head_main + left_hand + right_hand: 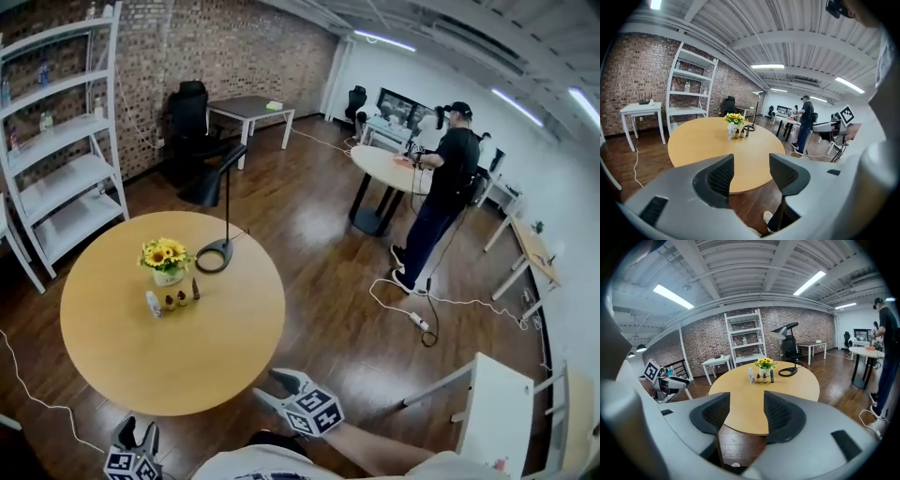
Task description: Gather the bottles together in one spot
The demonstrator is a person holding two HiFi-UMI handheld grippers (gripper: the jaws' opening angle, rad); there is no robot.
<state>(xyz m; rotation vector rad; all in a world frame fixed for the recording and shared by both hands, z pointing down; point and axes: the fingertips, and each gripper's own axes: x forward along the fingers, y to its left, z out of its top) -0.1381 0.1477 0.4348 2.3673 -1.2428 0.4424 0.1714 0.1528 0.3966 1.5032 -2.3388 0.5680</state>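
Four bottles stand in a short row on the round wooden table [225, 361], beside a vase of sunflowers [166, 260]: a white bottle [153, 303], two small amber bottles [170, 301] [182, 298] and a taller dark bottle [195, 288]. The same row shows far off in the left gripper view, from the white bottle [731, 133] across, and in the right gripper view, from the white bottle [751, 376] across. My left gripper [139, 433] [751, 173] hangs off the table's near edge, open and empty. My right gripper [272, 387] [746, 411] is also open and empty, just off the near edge.
A black desk lamp [215, 254] stands on the table behind the vase. White shelves [66, 150] line the brick wall at the left. A person [441, 192] stands by another round table [389, 169]. A cable [422, 314] lies on the floor; a white table [497, 403] is at the right.
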